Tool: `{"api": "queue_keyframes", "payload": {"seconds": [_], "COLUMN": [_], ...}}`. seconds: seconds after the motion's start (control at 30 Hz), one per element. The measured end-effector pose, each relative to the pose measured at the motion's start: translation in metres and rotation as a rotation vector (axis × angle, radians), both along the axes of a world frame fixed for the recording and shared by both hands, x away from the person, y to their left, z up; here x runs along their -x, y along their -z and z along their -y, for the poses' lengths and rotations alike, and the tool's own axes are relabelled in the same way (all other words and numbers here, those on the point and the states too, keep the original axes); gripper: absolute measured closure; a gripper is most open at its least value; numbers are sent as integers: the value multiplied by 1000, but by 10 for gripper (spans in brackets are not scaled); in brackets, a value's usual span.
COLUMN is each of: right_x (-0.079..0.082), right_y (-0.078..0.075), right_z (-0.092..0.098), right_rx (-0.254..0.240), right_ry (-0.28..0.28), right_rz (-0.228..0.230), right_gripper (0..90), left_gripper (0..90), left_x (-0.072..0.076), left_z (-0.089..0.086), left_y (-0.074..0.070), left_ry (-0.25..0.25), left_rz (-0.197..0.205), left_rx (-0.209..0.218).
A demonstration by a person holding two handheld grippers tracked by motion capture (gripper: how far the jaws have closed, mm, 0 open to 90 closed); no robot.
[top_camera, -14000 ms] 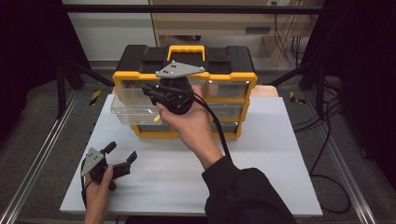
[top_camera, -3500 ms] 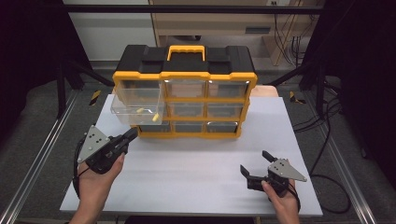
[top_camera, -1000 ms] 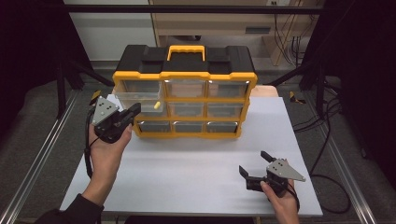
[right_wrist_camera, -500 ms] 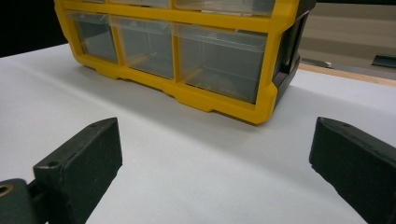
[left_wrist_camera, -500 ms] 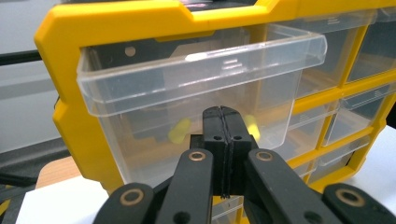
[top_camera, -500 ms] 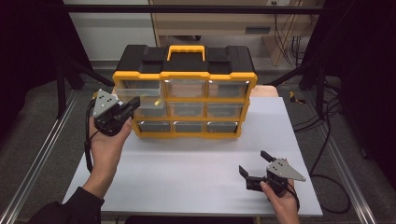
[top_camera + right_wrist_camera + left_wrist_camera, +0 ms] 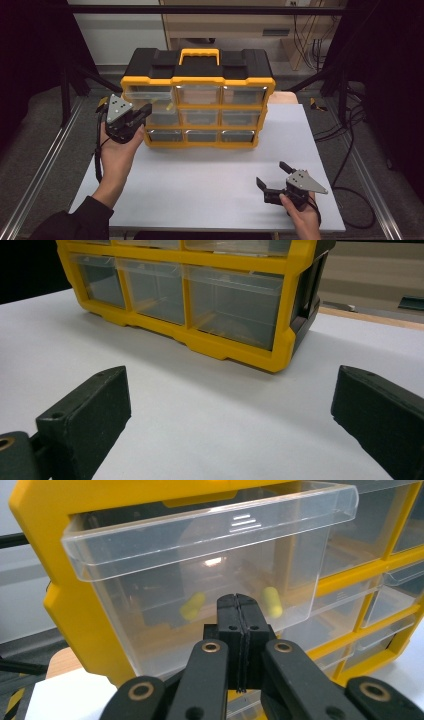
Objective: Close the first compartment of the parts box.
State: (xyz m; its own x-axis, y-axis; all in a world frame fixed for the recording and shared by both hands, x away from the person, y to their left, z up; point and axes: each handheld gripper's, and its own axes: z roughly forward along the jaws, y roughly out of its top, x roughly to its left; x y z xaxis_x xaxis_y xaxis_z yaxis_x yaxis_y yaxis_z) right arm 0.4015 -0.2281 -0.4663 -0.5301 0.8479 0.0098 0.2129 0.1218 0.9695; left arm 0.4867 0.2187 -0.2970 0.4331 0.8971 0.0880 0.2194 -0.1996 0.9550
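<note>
The left claw (image 7: 238,611), pressed together and empty, is set against the front of the clear plastic drawer (image 7: 200,575), seemingly so that it can be pushed into the yellow-and-black compartment organiser (image 7: 197,100). Two yellow cylindrical pieces (image 7: 192,605) are seen just beyond its tips, inside the drawer. The right claw (image 7: 272,178), spread wide, is rested on the white worktop (image 7: 200,175), well apart from the organiser, apparently idle.

White table (image 7: 200,180), yellow drawer organizer (image 7: 197,107) on its far half
</note>
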Motion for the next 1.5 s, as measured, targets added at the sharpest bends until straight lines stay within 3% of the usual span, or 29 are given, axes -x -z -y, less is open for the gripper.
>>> {"api": "queue_keyframes", "payload": {"seconds": [0.4, 0.83, 1.5], "right_x": [0, 0, -1], "right_y": [0, -1, 1], "right_z": [0, 0, -3], "right_rx": [-5, 10, 53], "right_ry": [-3, 0, 0], "right_rz": [1, 5, 4], "right_gripper": [31, 29, 28], "left_gripper": [894, 894, 892], "left_x": [-6, -12, -18], "left_z": [-4, -1, 2], "left_y": [-3, -5, -5], "left_ry": [-13, -22, -30], "left_rz": [-5, -4, -3], "left_rx": [22, -6, -3]}}
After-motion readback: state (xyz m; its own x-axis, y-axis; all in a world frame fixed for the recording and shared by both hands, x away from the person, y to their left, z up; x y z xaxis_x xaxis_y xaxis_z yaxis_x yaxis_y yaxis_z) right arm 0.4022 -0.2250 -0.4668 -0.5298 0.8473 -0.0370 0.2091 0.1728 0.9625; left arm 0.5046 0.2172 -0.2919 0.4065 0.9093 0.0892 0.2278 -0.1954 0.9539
